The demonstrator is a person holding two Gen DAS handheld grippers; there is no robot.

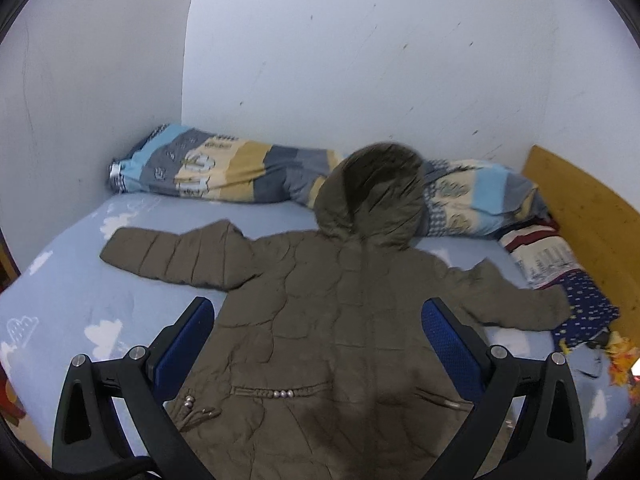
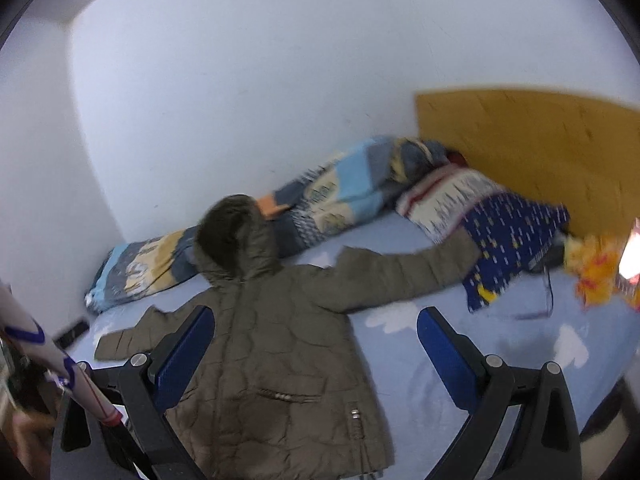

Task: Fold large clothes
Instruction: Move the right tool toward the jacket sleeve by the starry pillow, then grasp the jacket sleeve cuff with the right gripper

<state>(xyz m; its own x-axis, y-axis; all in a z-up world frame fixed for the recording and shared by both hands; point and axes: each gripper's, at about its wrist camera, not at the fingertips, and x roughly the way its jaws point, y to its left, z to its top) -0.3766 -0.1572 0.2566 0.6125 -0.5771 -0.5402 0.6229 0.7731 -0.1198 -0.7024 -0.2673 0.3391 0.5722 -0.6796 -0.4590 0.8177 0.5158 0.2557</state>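
Lying flat and back-up across the middle of the bed, an olive quilted hooded coat has both sleeves spread wide. Hood points to the upper centre of the left wrist frame, resting against a rolled striped quilt that runs along the white wall.

Left sleeve ends at centre left, with bare blue cloud-print sheet around its cuff and below it. Right sleeve reaches centre right; its cuff touches a dark blue patterned cloth piled beside the wooden headboard.

Left tongs hang wide apart over the coat's back, gripping nothing, blue pads either side of the torso. Right tongs likewise spread and empty, over the coat's right edge and the sheet beside it in the right wrist frame.

Open sheet lies at lower right of that frame, between coat hem and bed edge. Orange-yellow clutter sits at far right. A white sleeve shows at lower left. Right wrist view is motion-blurred.
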